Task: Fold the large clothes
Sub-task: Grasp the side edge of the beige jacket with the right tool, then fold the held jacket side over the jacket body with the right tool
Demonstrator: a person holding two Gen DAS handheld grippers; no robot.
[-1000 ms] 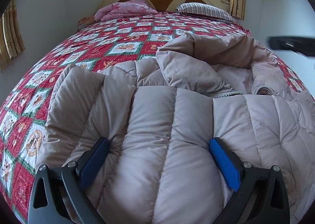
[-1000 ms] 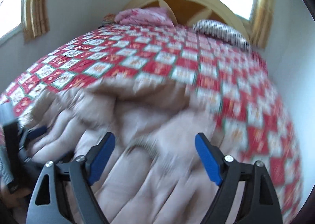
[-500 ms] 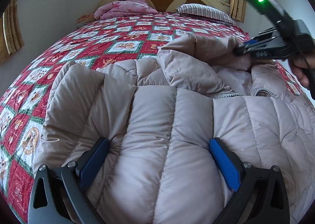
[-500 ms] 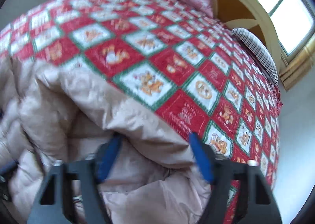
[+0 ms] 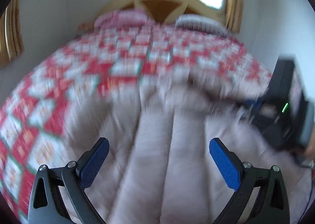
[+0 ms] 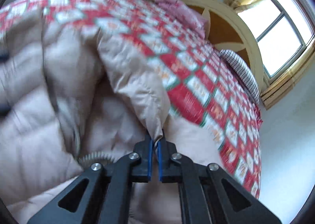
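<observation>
Across the near end of the bed [image 5: 59, 78], from its left edge toward its right edge:

Item 1. Left gripper [image 5: 158, 157], hovering over the coat's quilted back; its fingers [image 5: 94, 161] are standing spread wide, holding nothing. This view is blurring heavily.

Item 2. Puffer coat [image 5: 169, 145], beige, lying bunched on the red patchwork bedspread at the foot end, well short of the pillows. Its quilted channels are running away from the left gripper toward the headboard [image 5: 157, 3], so its long axis is probably lying along the bed.

Item 3. Right gripper [image 6: 155, 146], near the right edge of the bed; its fingers [image 6: 150, 151] are pressing together on a gathered flap of the coat [image 6: 130, 78], apparently a sleeve end or corner, which is rising up and to the left from the pinch.

Relation governing the next move: the bulk of the coat is lying to the left of the pinched flap, so the flap is likely travelling leftward over the body. The right hand is nearer and holding; the left is free to pin.

View differences: only the right wrist view is showing the pinch, a ribbed cuff [image 6: 94, 157] and the striped pillow [image 6: 240, 70] sharply. Only the left wrist view is showing both tools together, the right one [image 5: 283, 109] appearing as a dark blur with a green light.
</observation>
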